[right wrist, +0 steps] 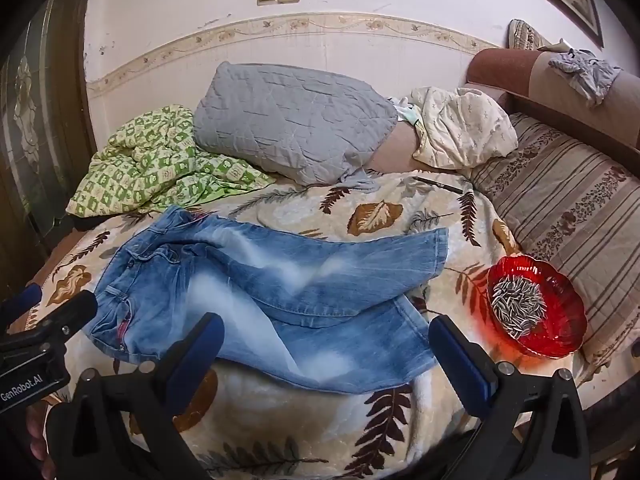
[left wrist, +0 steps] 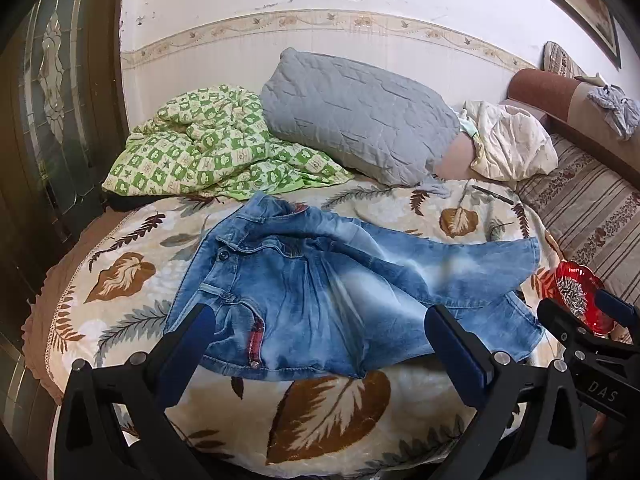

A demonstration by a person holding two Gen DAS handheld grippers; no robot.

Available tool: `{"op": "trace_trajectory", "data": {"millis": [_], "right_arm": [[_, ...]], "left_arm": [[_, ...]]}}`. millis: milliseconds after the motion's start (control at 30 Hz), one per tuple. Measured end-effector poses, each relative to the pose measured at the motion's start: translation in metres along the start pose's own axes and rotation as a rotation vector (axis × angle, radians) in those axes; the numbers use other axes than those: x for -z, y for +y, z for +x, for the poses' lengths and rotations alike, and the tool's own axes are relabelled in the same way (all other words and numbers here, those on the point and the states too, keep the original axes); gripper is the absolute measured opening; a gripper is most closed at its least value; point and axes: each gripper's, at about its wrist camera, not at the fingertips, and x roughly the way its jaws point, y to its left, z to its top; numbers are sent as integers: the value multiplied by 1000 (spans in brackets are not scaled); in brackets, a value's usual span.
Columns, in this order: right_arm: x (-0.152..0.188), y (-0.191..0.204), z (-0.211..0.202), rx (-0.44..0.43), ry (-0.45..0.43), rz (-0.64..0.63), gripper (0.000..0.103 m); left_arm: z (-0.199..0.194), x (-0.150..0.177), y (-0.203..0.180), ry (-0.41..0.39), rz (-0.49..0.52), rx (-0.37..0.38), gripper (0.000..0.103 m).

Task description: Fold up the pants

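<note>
Blue denim pants (left wrist: 320,280) lie rumpled on a leaf-patterned blanket (left wrist: 328,412), waistband to the left, legs running right and crossing each other. They also show in the right wrist view (right wrist: 272,292). My left gripper (left wrist: 320,344) is open and empty, hovering over the near edge of the pants by the waist and seat. My right gripper (right wrist: 326,356) is open and empty, over the near leg. The right gripper shows at the right edge of the left wrist view (left wrist: 588,320); the left gripper shows at the left edge of the right wrist view (right wrist: 48,312).
A red glass bowl (right wrist: 560,336) of sunflower seeds sits on the blanket (right wrist: 280,420) right of the pant legs. Behind lie a grey pillow (right wrist: 288,124), a green checked quilt (right wrist: 160,164), a cream cloth (right wrist: 464,128) and a pen (right wrist: 438,185). A striped cushion (right wrist: 568,208) is at right.
</note>
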Motion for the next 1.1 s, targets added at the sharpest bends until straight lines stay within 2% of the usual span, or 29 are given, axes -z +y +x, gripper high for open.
{"op": "trace_trajectory", "data": {"millis": [267,1100], "right_arm": [[-1,-1,0,3,0,-5,103],[2,3,5,7,15,-24,103]], "left_arm": [[-5,0,-1,-36,4,-3,103],[4,3,2,11,-3,2,103]]}}
